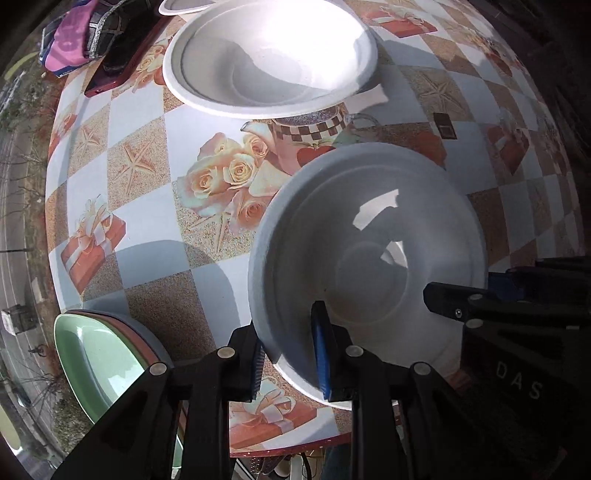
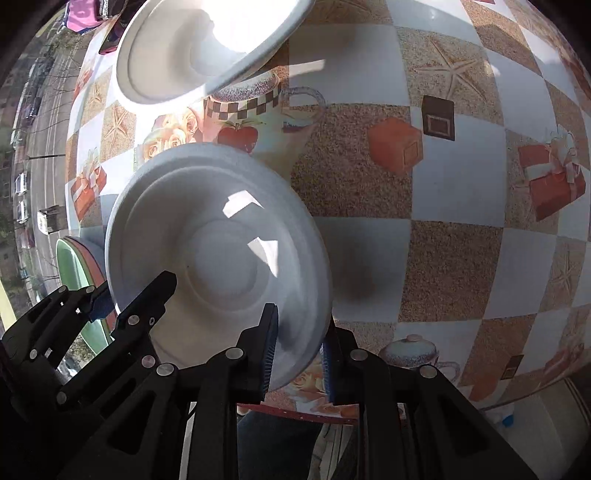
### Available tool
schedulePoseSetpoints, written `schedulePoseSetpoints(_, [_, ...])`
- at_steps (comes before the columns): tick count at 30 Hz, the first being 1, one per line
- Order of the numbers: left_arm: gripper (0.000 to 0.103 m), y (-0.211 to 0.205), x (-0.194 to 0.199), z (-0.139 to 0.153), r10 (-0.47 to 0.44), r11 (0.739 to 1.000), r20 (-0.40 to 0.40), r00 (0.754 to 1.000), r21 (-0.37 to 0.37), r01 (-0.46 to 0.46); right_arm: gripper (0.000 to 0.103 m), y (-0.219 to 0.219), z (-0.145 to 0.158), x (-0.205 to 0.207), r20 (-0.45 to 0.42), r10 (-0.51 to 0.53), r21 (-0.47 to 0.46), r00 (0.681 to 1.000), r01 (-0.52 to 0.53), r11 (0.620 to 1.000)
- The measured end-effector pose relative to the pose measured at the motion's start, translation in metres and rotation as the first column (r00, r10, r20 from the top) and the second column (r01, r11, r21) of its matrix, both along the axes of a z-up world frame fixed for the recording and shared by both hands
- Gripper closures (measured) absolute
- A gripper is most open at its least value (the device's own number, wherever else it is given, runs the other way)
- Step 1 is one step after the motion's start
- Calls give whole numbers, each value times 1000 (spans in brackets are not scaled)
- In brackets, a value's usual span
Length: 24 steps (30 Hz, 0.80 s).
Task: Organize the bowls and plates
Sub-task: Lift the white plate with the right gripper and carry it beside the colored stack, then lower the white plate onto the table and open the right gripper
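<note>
A white paper bowl (image 1: 369, 266) is held above the patterned table, gripped at its rim by both grippers. My left gripper (image 1: 291, 354) is shut on its near left rim. My right gripper (image 2: 299, 354) is shut on its near right rim; the bowl also shows in the right wrist view (image 2: 218, 251). A second white bowl (image 1: 269, 55) sits at the far side of the table, also in the right wrist view (image 2: 192, 48). A stack of plates with a green one on top (image 1: 96, 358) lies at the near left edge, also visible in the right wrist view (image 2: 74, 266).
The table (image 1: 147, 229) has a checkered cloth with printed roses and gift boxes. A dark red tray (image 1: 122, 59) with folded cloths (image 1: 74, 40) lies at the far left. Another white dish rim (image 1: 184, 5) shows at the far edge. The table's near edge (image 2: 314, 413) is just below my grippers.
</note>
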<state>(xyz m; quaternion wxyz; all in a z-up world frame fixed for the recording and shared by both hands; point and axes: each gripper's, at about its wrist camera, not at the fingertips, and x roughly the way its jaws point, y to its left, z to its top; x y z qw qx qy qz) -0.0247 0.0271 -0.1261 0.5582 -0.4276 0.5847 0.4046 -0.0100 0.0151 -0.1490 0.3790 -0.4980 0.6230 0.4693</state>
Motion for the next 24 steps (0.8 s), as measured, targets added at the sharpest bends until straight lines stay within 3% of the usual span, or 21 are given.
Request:
schedulePoseSetpoints(10, [78, -21, 78, 7, -201, 980, 50, 978, -7, 201, 80, -42, -7, 109, 74, -133, -4, 988, 134, 991])
schedulePoseSetpoints(15, [77, -26, 101, 9, -259, 965, 61, 964, -10, 260, 80, -63, -9, 140, 81, -167, -10, 983, 168, 986])
schedulePoseSetpoints(18, [63, -28, 119, 13, -269, 963, 60, 961, -8, 270, 80, -58, -13, 148, 73, -173, -2, 982, 174, 985])
schedulePoseSetpoints(20, [40, -29, 131, 21, -269, 963, 49, 962, 13, 268, 80, -45, -3, 165, 85, -152, 19, 985, 151, 988])
schedulePoseSetpoints(22, [30, -23, 134, 33, -262, 965, 29, 965, 14, 261, 80, -35, 3, 173, 80, -138, 38, 987, 135, 990])
schedulePoseSetpoints(24, [29, -22, 125, 40, -251, 968, 23, 968, 21, 251, 80, -34, 9, 181, 72, -136, 52, 988, 132, 990])
